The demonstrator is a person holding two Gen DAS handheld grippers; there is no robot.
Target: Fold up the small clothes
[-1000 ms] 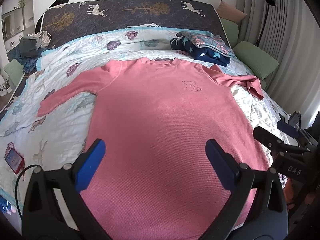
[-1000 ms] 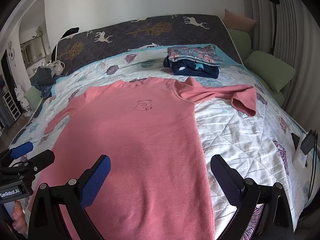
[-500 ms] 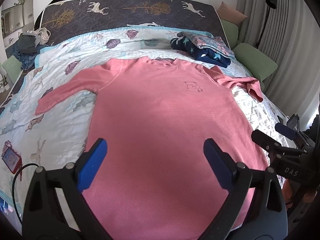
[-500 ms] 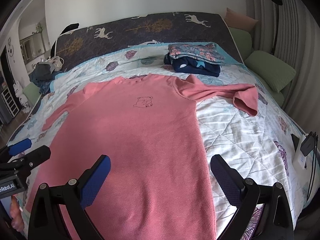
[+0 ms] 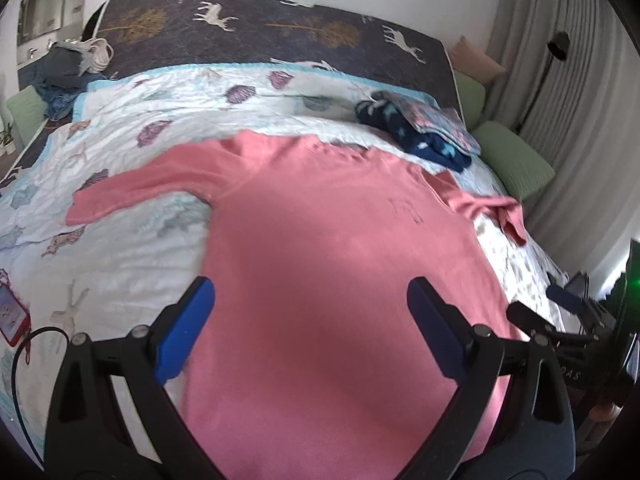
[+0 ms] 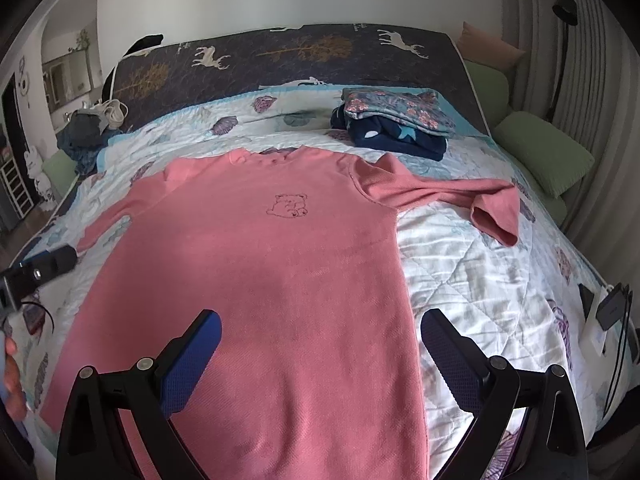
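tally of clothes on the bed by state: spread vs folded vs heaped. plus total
Spread flat: 1, the pink shirt
Folded, stacked: 2, the floral piece on the navy star piece
Heaped: 1 dark pile at the bed's far left corner; pieces in it cannot be told apart
Total: 4 countable

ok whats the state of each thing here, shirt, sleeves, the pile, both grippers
shirt: spread flat, front up, unfolded
right sleeve: stretched out sideways, cuff end bent over
left sleeve: lying out straight
pile: folded, stacked near the headboard
left gripper: open, empty, over the hem
right gripper: open, empty, over the shirt's right edge
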